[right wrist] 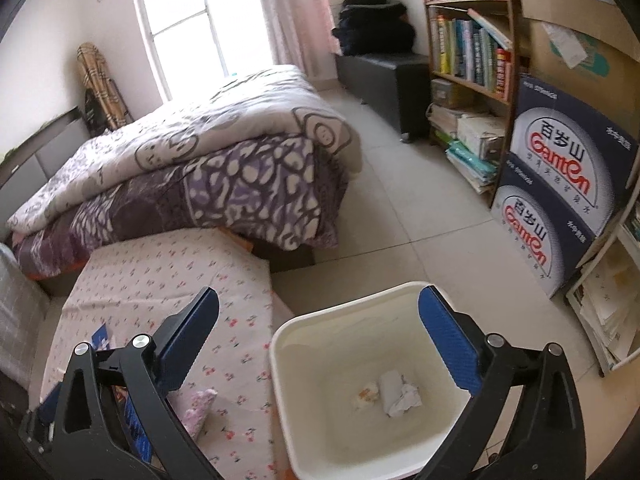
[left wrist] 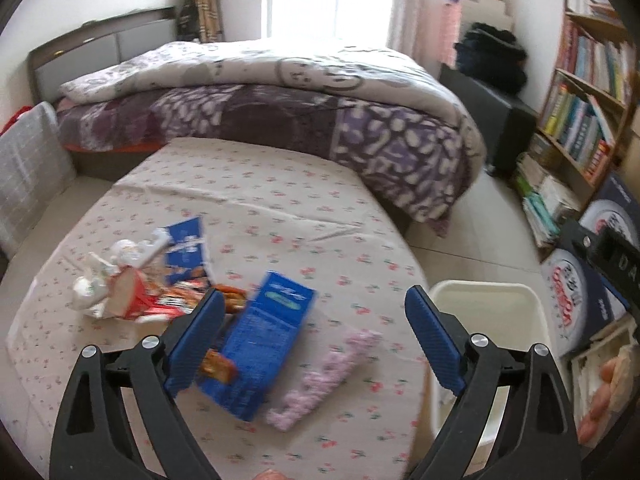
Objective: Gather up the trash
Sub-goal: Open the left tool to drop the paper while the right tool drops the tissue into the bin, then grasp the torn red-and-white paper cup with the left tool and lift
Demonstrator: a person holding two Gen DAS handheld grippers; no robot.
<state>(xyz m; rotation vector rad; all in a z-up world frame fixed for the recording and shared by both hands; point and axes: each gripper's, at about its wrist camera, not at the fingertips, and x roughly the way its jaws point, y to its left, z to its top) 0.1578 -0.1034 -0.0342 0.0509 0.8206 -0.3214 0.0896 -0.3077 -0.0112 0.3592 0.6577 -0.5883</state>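
Blue box (left wrist: 267,342) and pink wrapper (left wrist: 324,376) crowd the table's (left wrist: 280,184) near edge.

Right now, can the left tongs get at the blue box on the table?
Probably yes. The left tongs are open with the blue box lying between and just ahead of the fingers; nothing covers it, though an orange wrapper sits against its left side.

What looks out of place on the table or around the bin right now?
Litter lies scattered on the floral tablecloth: a blue box lying askew, a pink packet beside it, and a heap of crumpled wrappers further left. The white bin holds only a few crumpled scraps. Both claws, left and right, are open and empty.
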